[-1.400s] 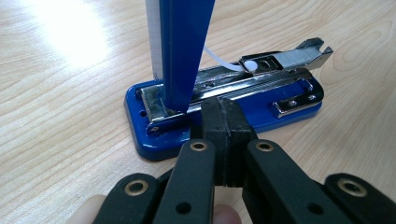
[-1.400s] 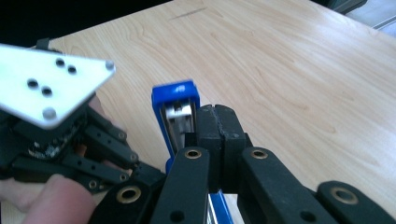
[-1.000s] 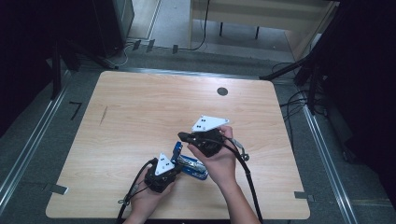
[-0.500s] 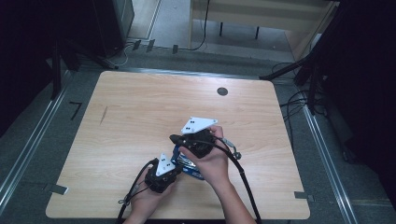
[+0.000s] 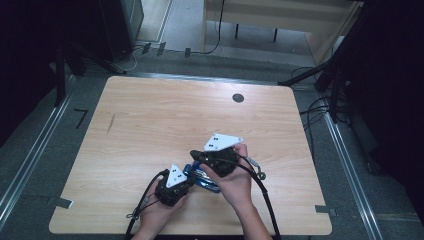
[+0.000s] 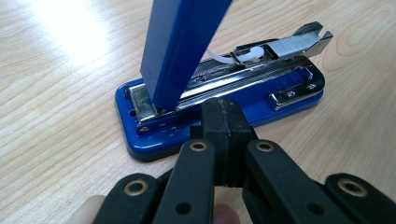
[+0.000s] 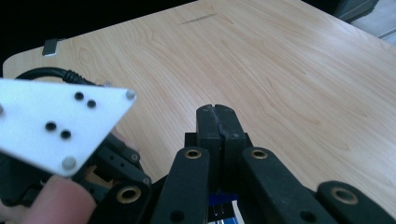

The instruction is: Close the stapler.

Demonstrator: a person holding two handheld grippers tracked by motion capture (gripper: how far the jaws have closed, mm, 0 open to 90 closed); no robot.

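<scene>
While the blue stapler [image 6: 219, 112] lies hinged open, left gripper [image 6: 223, 122] sits clenched empty against its base; right gripper [image 7: 217, 122] clenched just above it.

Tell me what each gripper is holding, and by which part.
Nothing gripped: the left gripper is shut empty at the base of the blue stapler; the right gripper is shut empty above its raised lid.

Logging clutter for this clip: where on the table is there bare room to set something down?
The table is bare from its far edge to the near-middle. The near-centre is crowded: open blue stapler, left gripper, right gripper.
</scene>
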